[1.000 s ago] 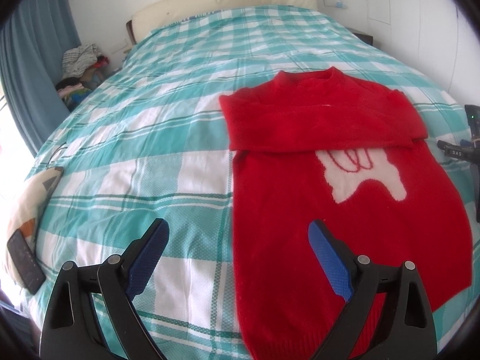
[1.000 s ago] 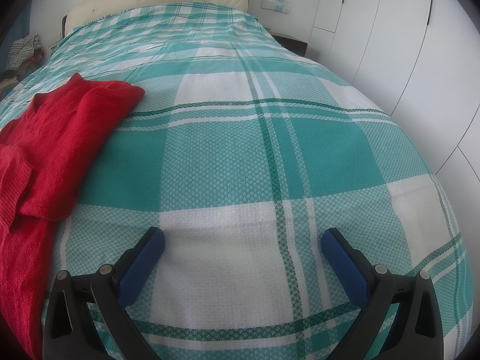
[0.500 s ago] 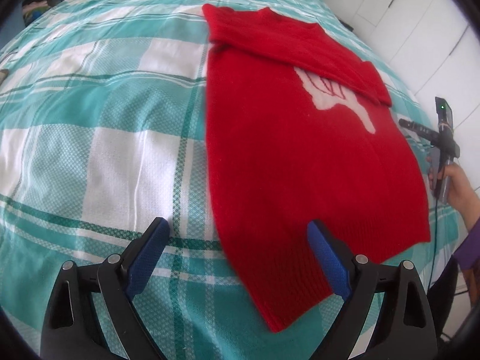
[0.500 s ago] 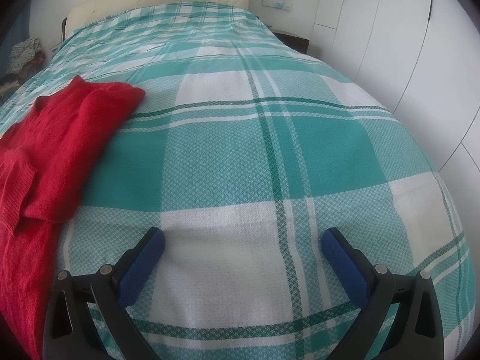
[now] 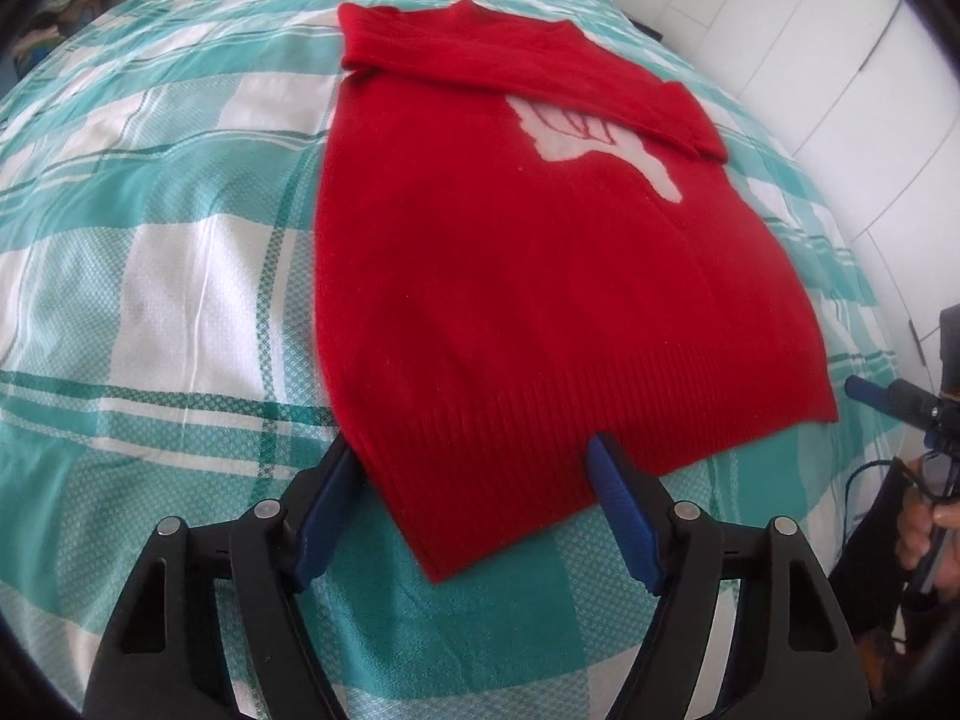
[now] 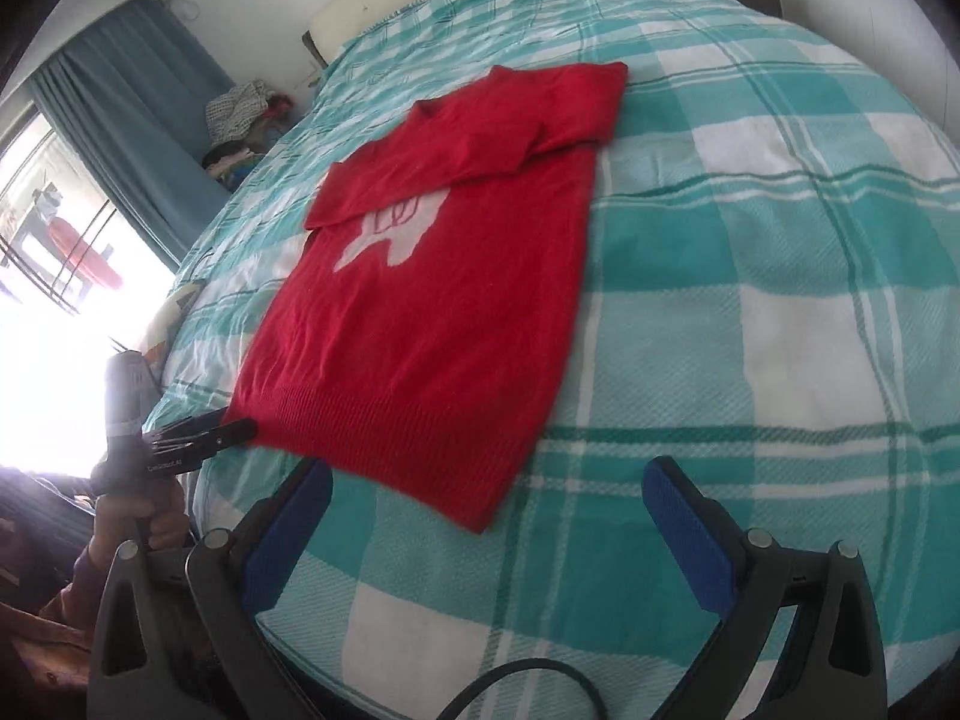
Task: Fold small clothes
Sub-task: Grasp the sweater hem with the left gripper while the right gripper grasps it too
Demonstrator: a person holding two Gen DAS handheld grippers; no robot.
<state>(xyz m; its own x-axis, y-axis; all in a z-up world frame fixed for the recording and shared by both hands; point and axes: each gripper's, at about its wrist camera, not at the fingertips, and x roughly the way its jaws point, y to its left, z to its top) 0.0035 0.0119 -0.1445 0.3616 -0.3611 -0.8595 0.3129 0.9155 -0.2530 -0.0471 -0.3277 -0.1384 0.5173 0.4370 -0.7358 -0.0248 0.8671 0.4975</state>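
- Left wrist view: red sweater [image 5: 540, 276] flat on the teal-and-white checked bedspread [image 5: 150, 252], sleeves folded across the chest, white motif partly covered by the upper sleeve.
- Ribbed hem at the near end, near-left hem corner lying between the blue pads of the left gripper [image 5: 474, 504]; jaws spread wide, gripping nothing, left pad [image 5: 327, 501] touching or just beside the hem edge, hard to tell which.
- Broad open bedspread left of the sweater; narrower strip on the right before the bed edge and the white wardrobe doors [image 5: 840, 72].
- Right gripper [image 5: 888, 399] at the far right, near the other hem corner, held by a hand [image 5: 927, 531]; jaw state not readable from here.
- No readable writing in this view.
- Against the frame half a second back: hem now much nearer, corner inside the jaw span instead of beyond it.
- Right wrist view: right gripper [image 6: 486, 522] wide open, holding nothing, near-right hem corner of the sweater [image 6: 444, 300] just beyond the pads.
- Large free stretch of bedspread [image 6: 780, 276] to the right; blue curtain [image 6: 132, 114] and bright window at far left.
- Left gripper [image 6: 204, 435] at the left hem corner, small white lettering on its body too blurred to read.
- Half a second back only the sweater's edge showed at the left; now the whole garment in view.
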